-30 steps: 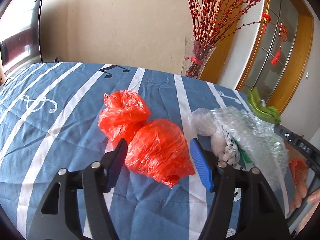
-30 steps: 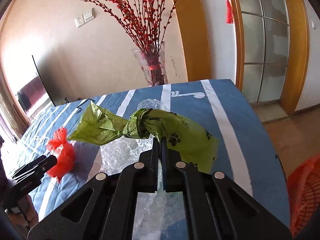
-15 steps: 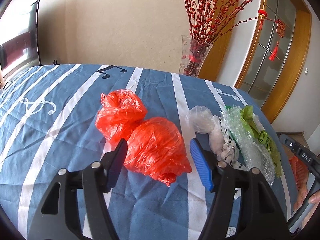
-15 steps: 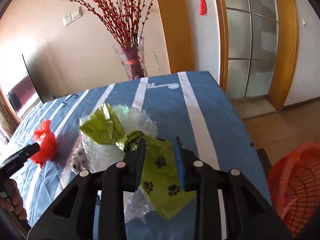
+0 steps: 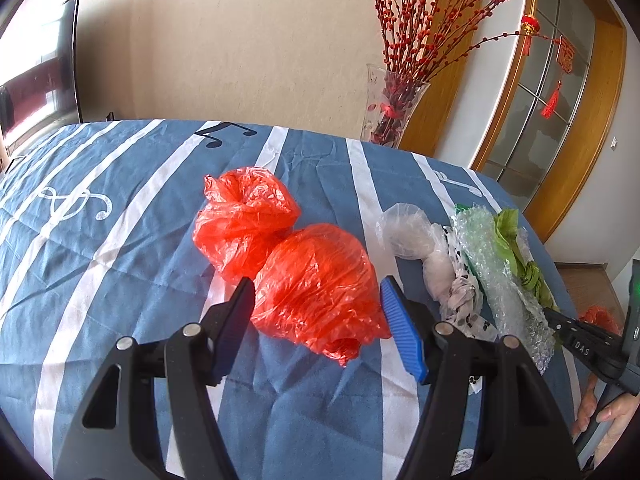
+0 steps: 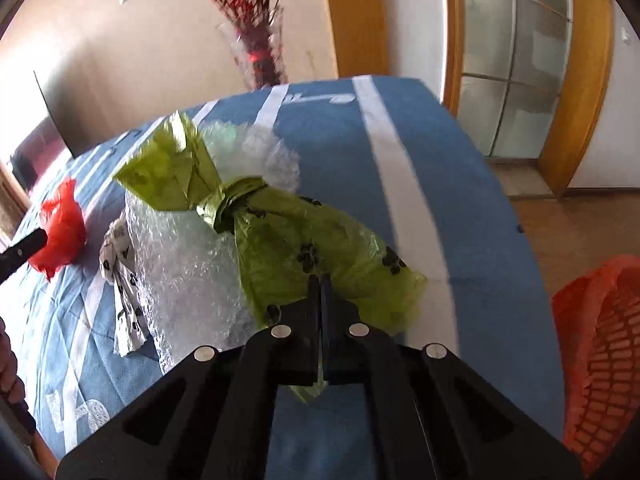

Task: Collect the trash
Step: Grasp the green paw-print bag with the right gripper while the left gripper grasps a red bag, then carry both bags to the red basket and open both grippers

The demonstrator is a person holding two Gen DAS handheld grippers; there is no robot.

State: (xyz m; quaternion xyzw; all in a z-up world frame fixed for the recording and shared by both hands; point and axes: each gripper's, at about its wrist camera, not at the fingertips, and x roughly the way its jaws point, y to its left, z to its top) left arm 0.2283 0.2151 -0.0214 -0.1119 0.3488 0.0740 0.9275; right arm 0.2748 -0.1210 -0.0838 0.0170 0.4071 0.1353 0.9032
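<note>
My right tongs (image 6: 320,280) pinch the green bag (image 6: 320,240) near the counter's right edge, ready for the orange basket (image 6: 600,360); left tongs (image 5: 318,308) gape around the red bag (image 5: 316,288).

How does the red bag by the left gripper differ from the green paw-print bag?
The red bag lies free on the tablecloth between the open left gripper; the green paw-print bag is pinched by the shut right gripper. Red is plain and rounded; green is printed and flatter. Both are knotted plastic.

red bag (image 5: 316,292) between fingers (image 5: 402,336), bubble wrap (image 5: 500,276) beside
</note>
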